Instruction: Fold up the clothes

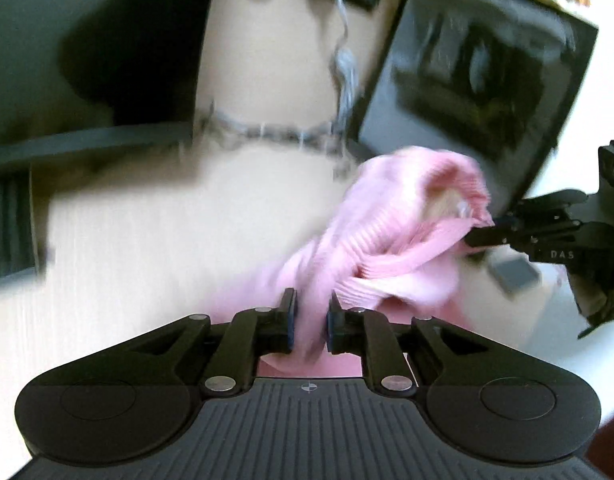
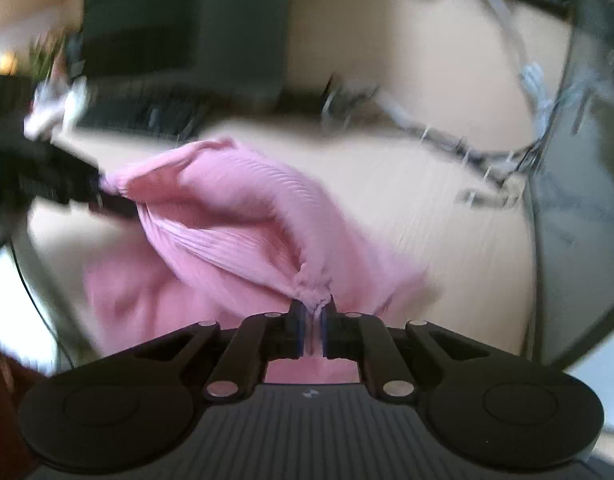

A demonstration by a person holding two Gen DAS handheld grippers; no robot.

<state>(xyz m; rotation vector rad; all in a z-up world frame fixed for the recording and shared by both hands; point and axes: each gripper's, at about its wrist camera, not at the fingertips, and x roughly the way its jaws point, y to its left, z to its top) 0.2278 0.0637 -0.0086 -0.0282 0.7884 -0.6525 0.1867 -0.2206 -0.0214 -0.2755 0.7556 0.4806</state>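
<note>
Counter (image 1: pixel 155 232): pale wood grain, fills most of both views, blurred.

Monitor (image 1: pixel 479 76): dark screen, tilted, at the far right of the counter in my left view. A second dark screen (image 2: pixel 187 28) stands at the back left in my right view, with a keyboard (image 2: pixel 143 114) in front of it. No writing legible on any of them.

Pink garment (image 1: pixel 391 232): ribbed knit, bunched, strung between my two tools above the counter. Its lower folds are smeared by blur, so I cannot tell where they touch the wood. In my right view the cloth (image 2: pixel 235 220) spans from the other tool at far left to my own fingers at bottom centre.

Cables (image 1: pixel 343 68): grey, trailing down the wall and along the back of the counter.

Left tongs (image 1: pixel 311 326): clenched on a thick fold of the pink garment, cloth filling the gap between the blue pads.

Right tongs (image 2: pixel 312 330): nipped on a thin gathered corner of the same garment, pads nearly touching. From my left view they (image 1: pixel 473 238) enter from the right edge, level, tips buried in the cloth. The letters "DAS" are readable on their black body.
</note>
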